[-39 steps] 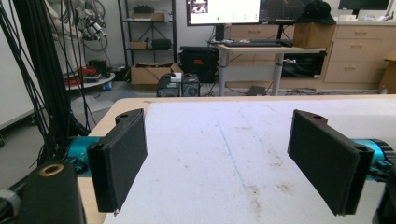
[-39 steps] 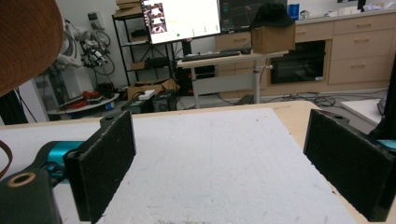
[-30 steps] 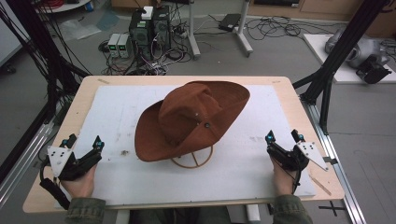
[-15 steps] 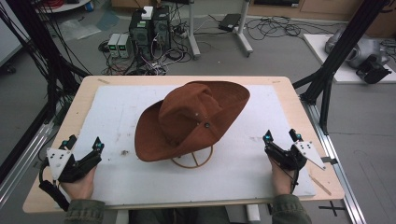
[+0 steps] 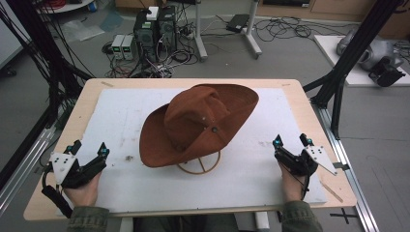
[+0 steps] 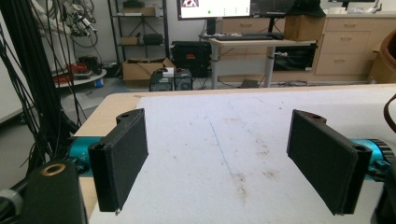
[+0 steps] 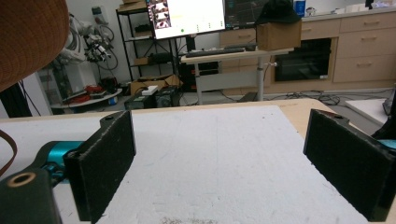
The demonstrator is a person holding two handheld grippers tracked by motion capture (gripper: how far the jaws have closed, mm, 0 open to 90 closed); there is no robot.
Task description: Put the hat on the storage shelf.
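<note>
Hat (image 5: 200,123) fills mat's (image 5: 121,116) centre

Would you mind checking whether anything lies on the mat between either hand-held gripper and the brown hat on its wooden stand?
Nothing visible does. Bare white mat lies between the left hand-held gripper and the brown hat, and likewise between the right hand-held gripper and the hat. Both sets of jaws stand open.

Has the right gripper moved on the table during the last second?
Yes. The right gripper has slid slightly left, toward the brown hat, away from the table's right edge.
</note>
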